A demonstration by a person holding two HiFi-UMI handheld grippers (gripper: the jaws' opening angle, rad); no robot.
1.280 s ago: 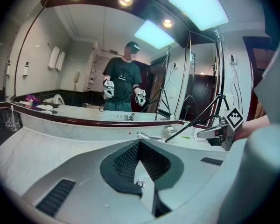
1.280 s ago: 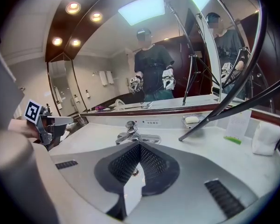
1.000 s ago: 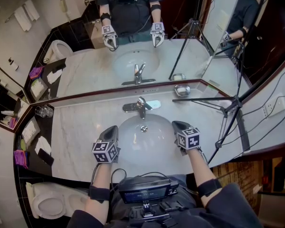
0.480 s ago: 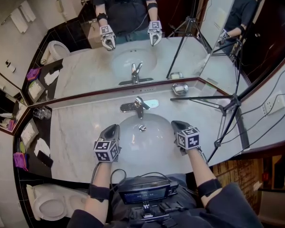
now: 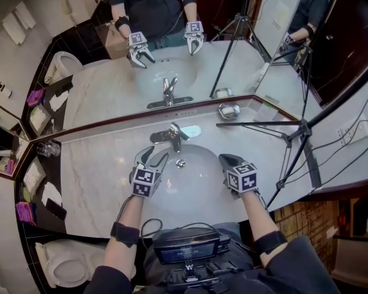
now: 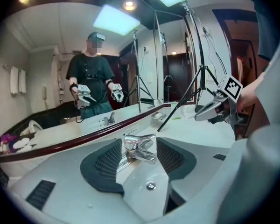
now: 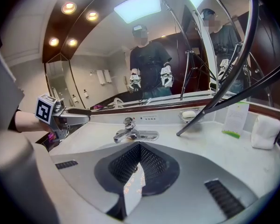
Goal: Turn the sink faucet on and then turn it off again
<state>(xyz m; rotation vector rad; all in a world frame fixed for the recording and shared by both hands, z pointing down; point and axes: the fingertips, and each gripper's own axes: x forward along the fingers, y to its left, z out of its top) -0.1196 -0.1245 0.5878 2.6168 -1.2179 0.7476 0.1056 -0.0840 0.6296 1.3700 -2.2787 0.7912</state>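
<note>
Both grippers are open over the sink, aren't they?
Not both. The right gripper is shut, its jaws together, as the right gripper view shows. The left gripper is open: its jaws have just been opening, nothing between them, the faucet ahead. Both are over the sink.

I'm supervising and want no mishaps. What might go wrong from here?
The left gripper has just been opening its fingers, nothing between them yet; closing early would miss the faucet lever. The lever is smooth chrome, so they may slip. The tripod leg lies nearby; a wide swing could knock it.
</note>
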